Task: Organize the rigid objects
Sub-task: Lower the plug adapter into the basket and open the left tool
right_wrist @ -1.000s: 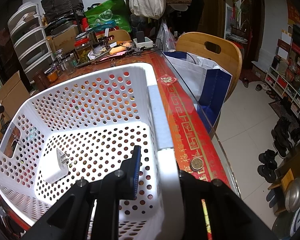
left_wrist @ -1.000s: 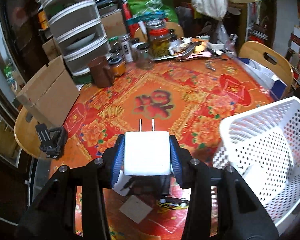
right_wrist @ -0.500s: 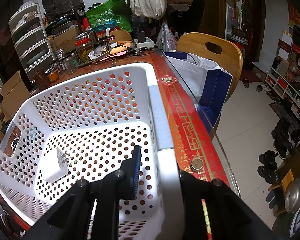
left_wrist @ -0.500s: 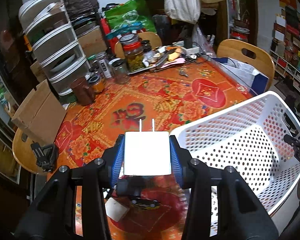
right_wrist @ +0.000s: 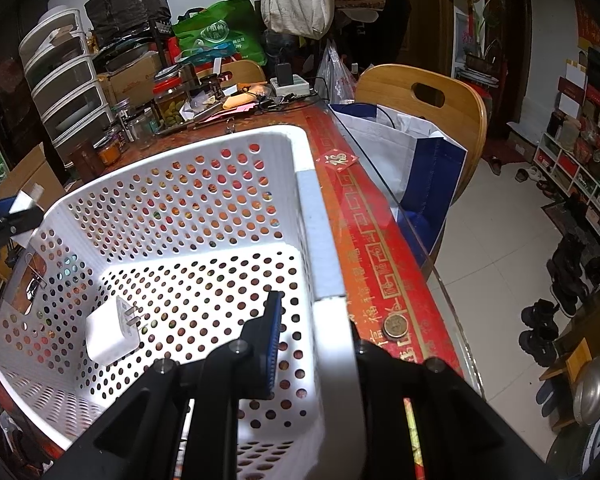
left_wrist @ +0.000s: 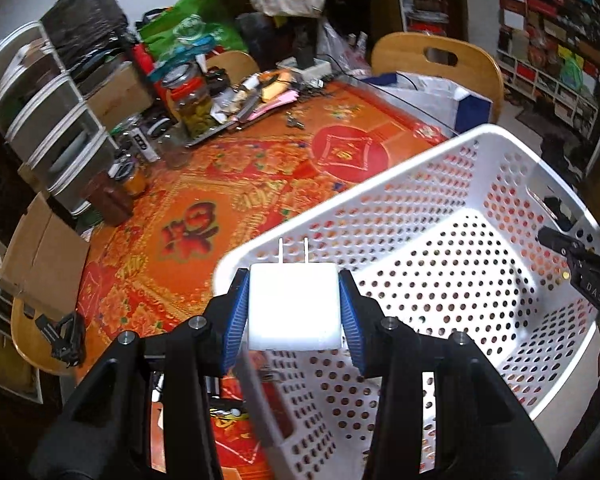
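My left gripper (left_wrist: 294, 308) is shut on a white plug charger (left_wrist: 292, 306), prongs pointing forward, held above the near corner of the white perforated basket (left_wrist: 440, 184). The left gripper also shows at the left edge of the right wrist view (right_wrist: 16, 216). My right gripper (right_wrist: 314, 344) is shut on the basket's right rim (right_wrist: 320, 240). A second white plug charger (right_wrist: 112, 330) lies on the basket's floor at its left side.
The table has a red and orange patterned cloth (left_wrist: 228, 184). Jars (left_wrist: 192, 104), a drawer unit (left_wrist: 56, 120) and clutter crowd its far side. A coin (right_wrist: 396, 326) lies near the table's right edge. A wooden chair (right_wrist: 432, 96) with a blue-white bag (right_wrist: 412, 152) stands beside it.
My left gripper has carried the charger rightward from over the tablecloth to over the basket's corner. The right gripper has kept its hold on the rim.
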Demonstrator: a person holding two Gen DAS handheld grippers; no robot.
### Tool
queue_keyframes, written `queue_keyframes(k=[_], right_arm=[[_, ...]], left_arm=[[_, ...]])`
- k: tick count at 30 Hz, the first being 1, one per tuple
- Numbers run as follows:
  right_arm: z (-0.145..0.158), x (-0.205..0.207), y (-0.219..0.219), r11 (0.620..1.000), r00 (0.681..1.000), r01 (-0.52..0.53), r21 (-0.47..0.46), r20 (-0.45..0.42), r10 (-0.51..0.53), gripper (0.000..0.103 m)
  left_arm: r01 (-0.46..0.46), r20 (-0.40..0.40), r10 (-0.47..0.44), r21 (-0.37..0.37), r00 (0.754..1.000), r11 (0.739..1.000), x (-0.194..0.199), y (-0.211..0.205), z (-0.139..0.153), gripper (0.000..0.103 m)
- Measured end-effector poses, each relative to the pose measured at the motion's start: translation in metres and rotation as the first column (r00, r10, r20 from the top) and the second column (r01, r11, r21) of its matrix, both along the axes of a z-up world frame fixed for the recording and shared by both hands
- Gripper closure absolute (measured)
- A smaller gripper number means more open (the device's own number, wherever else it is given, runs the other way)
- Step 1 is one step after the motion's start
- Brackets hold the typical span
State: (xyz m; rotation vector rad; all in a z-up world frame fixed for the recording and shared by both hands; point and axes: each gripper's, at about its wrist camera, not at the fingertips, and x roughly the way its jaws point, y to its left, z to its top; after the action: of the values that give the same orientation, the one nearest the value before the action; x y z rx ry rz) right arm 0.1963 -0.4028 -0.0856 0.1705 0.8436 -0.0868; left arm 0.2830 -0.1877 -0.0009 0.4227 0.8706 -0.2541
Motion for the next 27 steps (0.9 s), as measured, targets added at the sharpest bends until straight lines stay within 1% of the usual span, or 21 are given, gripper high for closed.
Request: queue_keyframes(k=[4, 7, 11, 16, 17, 22, 24, 26, 27], right_arm=[[-0.001, 0.0, -0.001, 1.0, 1.0, -0.001, 0.001, 0.001, 0.001, 0.087], [-0.001, 0.0, -0.001, 1.0, 1.0, -0.004, -0.001, 0.001, 0.004, 0.087], [-0.001, 0.0, -0.002, 1.0, 1.0, -0.007, 0.002, 0.002, 0.007, 0.087], [-0.001, 0.001, -0.003, 1.0, 1.0, -0.01, 0.007, 0.004, 0.01, 0.087], [-0.001, 0.001, -0.003, 1.0, 1.0, -0.011, 0.009, 0.005, 0.011, 0.087], [-0.001, -0.001, -0.004, 1.0, 1.0, -0.013, 0.013, 0.007, 0.013, 0.087], [-0.001, 0.0, -0.004, 1.0, 1.0, -0.014, 0.011, 0.006, 0.014, 0.087], [-0.002, -0.001, -0.005, 1.0, 1.0, -0.014, 0.013, 0.005, 0.013, 0.087], [-0.002, -0.001, -0.005, 1.0, 1.0, -0.014, 0.013, 0.005, 0.014, 0.087]], left_arm=[[0.041, -0.055, -0.039, 0.036, 0.998, 0.999, 0.004, -0.02, -0.017, 0.063], [0.066, -0.107, -0.057, 0.076, 0.993, 0.995, 0.01, -0.035, -0.032, 0.063], [0.118, -0.199, -0.097, 0.101, 0.975, 0.988, 0.018, -0.054, -0.053, 0.063], [0.165, -0.255, -0.117, 0.175, 0.96, 0.971, 0.023, -0.075, -0.078, 0.063], [0.172, -0.268, -0.12, 0.181, 0.956, 0.968, 0.024, -0.078, -0.082, 0.063], [0.2, -0.343, -0.131, 0.177, 0.93, 0.964, 0.031, -0.086, -0.095, 0.062], [0.201, -0.363, -0.129, 0.169, 0.923, 0.965, 0.033, -0.085, -0.098, 0.062], [0.2, -0.367, -0.132, 0.154, 0.921, 0.968, 0.035, -0.083, -0.098, 0.061], [0.2, -0.356, -0.136, 0.149, 0.924, 0.968, 0.035, -0.081, -0.096, 0.051]])
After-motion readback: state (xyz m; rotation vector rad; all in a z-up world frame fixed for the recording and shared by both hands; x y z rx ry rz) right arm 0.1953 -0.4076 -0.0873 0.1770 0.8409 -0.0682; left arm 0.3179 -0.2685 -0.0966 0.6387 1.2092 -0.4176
